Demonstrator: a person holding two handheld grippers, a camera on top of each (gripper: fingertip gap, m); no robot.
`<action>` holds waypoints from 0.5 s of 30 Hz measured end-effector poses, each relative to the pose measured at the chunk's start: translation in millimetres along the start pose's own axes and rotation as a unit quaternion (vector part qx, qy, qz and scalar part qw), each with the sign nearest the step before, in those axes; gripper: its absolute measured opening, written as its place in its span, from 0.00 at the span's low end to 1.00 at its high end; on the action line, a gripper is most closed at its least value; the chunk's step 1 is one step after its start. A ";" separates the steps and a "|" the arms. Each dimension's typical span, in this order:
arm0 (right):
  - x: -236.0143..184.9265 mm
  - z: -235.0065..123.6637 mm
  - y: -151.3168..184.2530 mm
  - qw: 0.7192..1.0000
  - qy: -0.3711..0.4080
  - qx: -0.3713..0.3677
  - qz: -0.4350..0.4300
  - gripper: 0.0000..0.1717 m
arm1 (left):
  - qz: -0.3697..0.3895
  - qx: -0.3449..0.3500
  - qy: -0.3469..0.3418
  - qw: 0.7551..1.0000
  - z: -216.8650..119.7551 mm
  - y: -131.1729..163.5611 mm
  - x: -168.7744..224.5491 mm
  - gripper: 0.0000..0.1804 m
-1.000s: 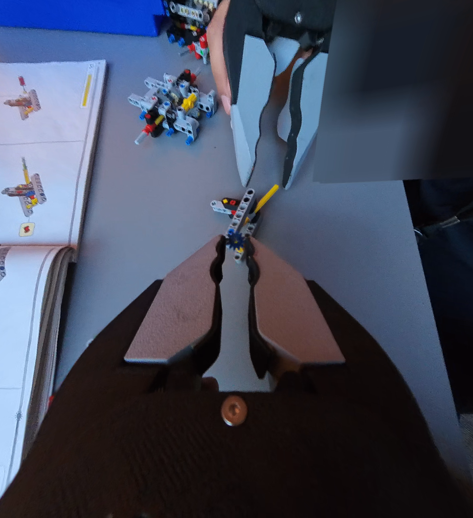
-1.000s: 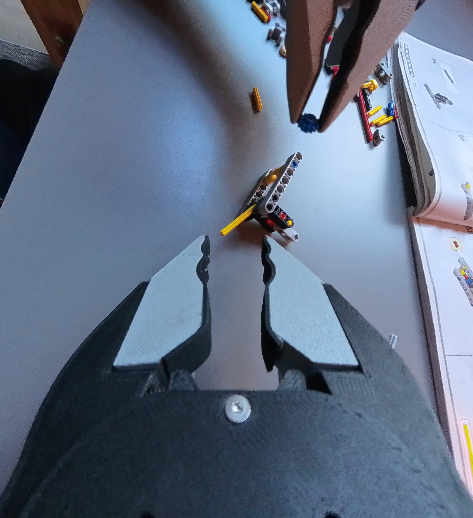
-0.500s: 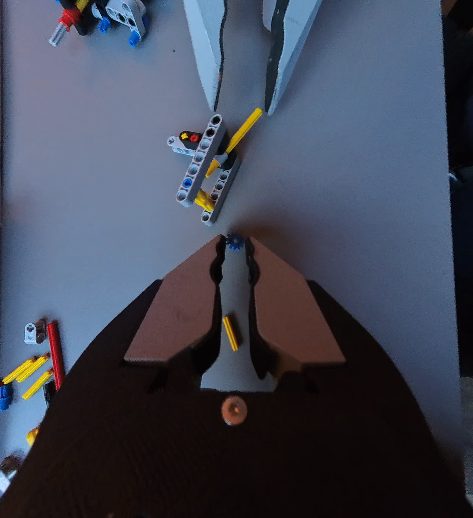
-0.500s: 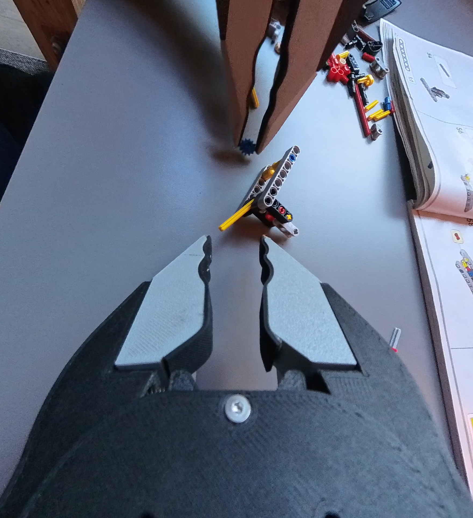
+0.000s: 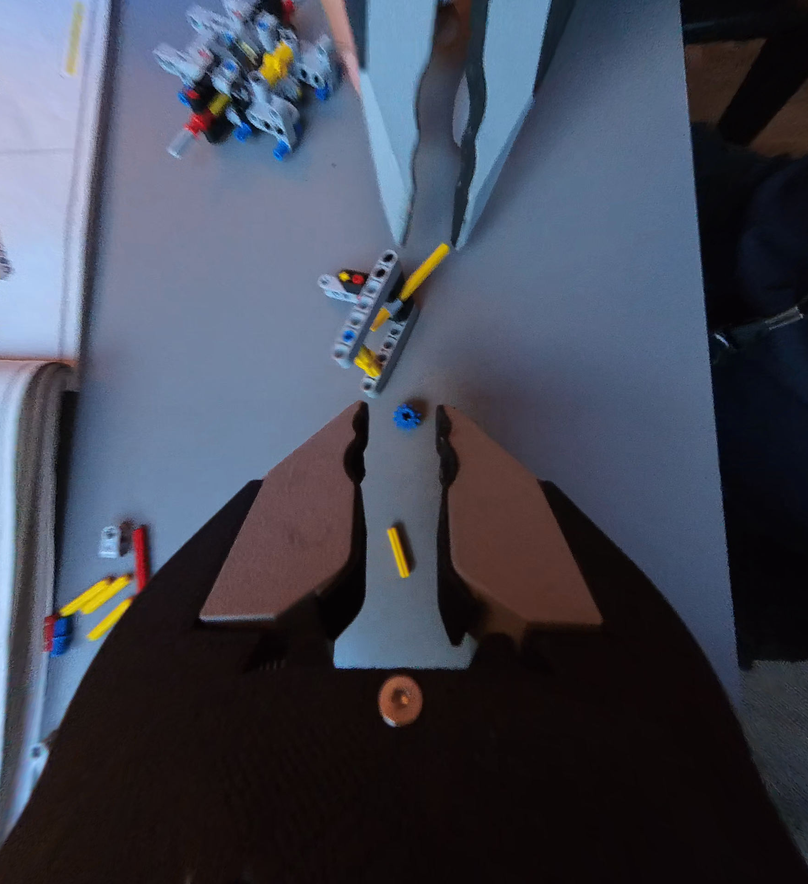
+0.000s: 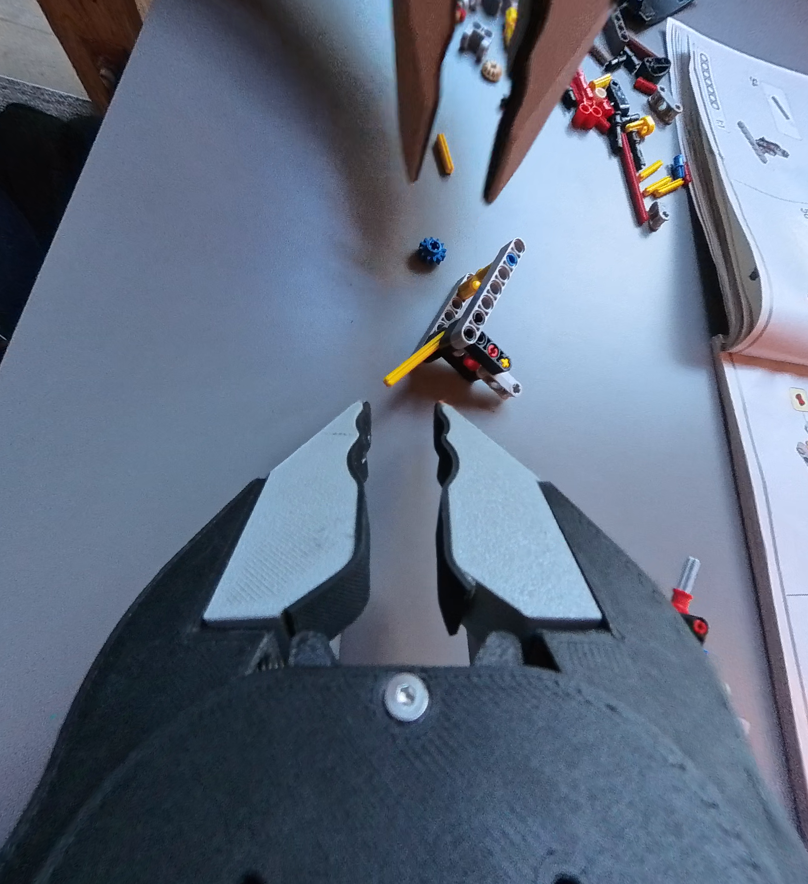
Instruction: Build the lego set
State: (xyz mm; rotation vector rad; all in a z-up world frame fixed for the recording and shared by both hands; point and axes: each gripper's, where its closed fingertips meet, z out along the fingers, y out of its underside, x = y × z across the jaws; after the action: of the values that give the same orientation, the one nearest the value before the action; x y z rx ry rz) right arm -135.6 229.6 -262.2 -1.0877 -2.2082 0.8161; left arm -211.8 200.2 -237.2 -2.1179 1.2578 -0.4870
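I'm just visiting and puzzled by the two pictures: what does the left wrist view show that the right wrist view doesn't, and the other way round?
Only the left wrist view: the large grey, blue and yellow brick model beside the booklet.

Only the right wrist view: the red and black loose parts and a small tan gear.

Both: the grey table, blue gear lying free, small beam assembly, short yellow axle, open instruction booklet, and both hand-held grippers, left and right, open.

We note the left gripper (image 5: 402, 411) has parted its brown fingers; the blue gear (image 5: 407, 417), formerly pinched, now lies free on the table (image 5: 249, 287); the right gripper (image 6: 402, 411) has narrowed slightly.
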 end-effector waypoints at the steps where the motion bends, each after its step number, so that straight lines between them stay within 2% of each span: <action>1: -1.4 0.3 0.4 1.000 -0.004 -0.001 0.001 0.13 | -0.004 0.010 -0.006 1.000 -3.6 -5.6 -6.0 0.14; 4: -4.4 0.2 -3.2 1.000 -0.012 0.006 0.005 0.12 | -0.012 0.016 -0.009 1.000 -2.6 -20.3 -20.3 0.16; 8: -6.9 0.4 -4.6 1.000 -0.015 0.009 0.012 0.13 | 0.013 -0.014 0.013 1.000 15.3 -27.2 -24.7 0.15; 13: -12.4 6.2 -0.5 1.000 -0.025 -0.003 0.018 0.09 | 0.038 -0.059 0.051 0.996 30.1 -21.2 -15.3 0.04; 15: -12.1 8.0 -0.3 1.000 -0.022 -0.008 0.015 0.05 | 0.038 -0.057 0.055 0.996 30.7 -21.4 -12.2 0.04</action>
State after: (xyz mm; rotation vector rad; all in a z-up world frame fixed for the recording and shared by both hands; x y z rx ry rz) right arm -134.9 217.3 -269.7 -1.1238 -2.2432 0.8448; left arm -185.6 228.4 -245.5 -2.1520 1.4549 -0.5170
